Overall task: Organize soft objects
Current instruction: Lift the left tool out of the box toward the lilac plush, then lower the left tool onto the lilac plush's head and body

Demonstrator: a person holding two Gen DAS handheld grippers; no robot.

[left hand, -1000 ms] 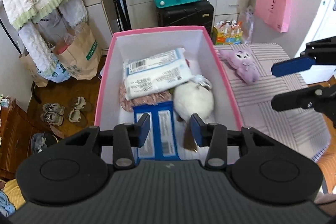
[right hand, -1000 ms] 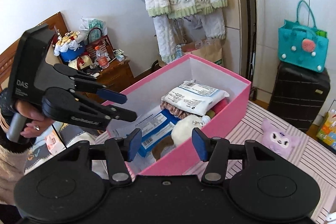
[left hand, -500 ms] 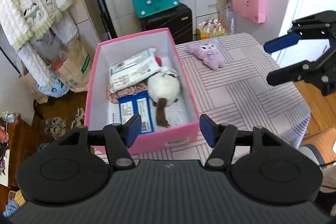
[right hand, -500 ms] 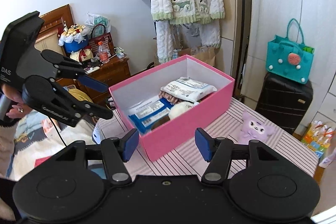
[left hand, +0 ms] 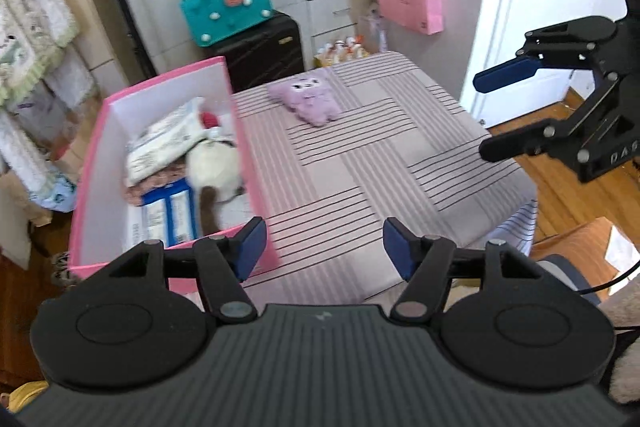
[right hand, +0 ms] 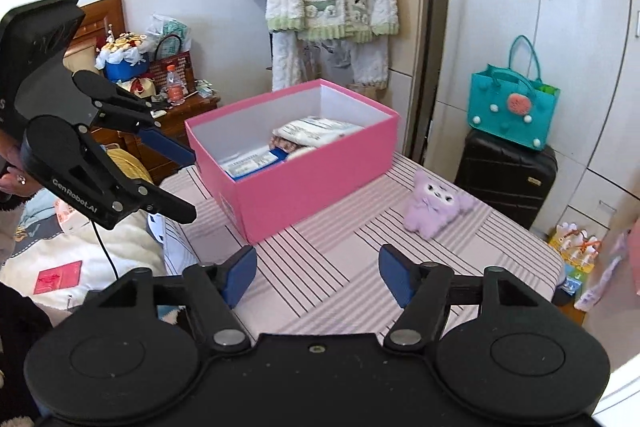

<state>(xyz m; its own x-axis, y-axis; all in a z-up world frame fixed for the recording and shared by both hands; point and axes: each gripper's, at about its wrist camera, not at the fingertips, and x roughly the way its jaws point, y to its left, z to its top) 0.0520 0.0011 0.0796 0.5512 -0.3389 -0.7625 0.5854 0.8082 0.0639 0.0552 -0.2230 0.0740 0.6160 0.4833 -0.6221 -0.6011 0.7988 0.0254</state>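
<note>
Item: left gripper (left hand: 323, 247). Fingers spread, nothing between them; the jaws had just been opening. A second before, it hung low over the pink box (left hand: 256, 227) with the contents filling its view. Now it was drawn back, the box at near left and the striped cushion top (left hand: 380, 163) open ahead.

Item: right gripper (right hand: 318, 277). Fingers spread, empty, likewise just opened wider. It too had backed off from the box; the whole box now showed at far left in its view.

Item: pink box. Held a white plush (left hand: 214, 163), tissue packs (left hand: 168, 143) and a blue packet (left hand: 170, 215), all as before.

Item: purple plush (left hand: 306, 99). Lay on the cushion top, far side, right of the box and apart from it, unmoved.

Judgement: one deposit looked finished; the purple plush appeared to be the only soft object left out, so probably the next pick.
</note>
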